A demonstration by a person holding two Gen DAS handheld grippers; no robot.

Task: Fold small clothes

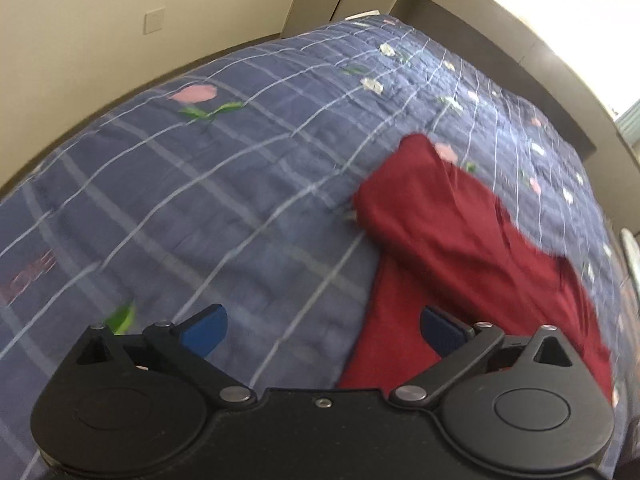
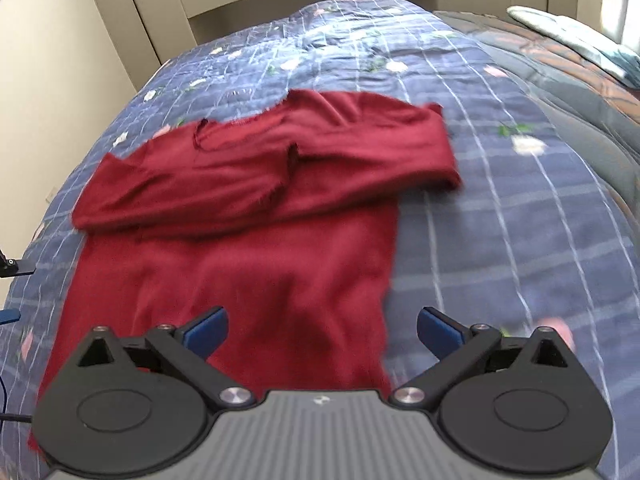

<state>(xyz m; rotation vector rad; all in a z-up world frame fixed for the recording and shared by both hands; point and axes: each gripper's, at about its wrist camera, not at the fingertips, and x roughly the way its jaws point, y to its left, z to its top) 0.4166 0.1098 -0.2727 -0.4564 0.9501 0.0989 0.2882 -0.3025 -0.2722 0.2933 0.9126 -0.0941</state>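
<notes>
Right wrist view: the right gripper (image 2: 322, 330) hangs with its blue-padded jaws spread wide and empty above the lower body of the dark red knit sweater (image 2: 256, 216). The left gripper (image 1: 323, 330) is likewise agape, holding nothing, at the garment's edge. Both sleeves lie folded across the chest, so the next move is probably taking the hem to fold it upward. It rests on a blue checked floral quilt (image 2: 500, 208) covering a bed, beige walls (image 1: 80, 40) around.
</notes>
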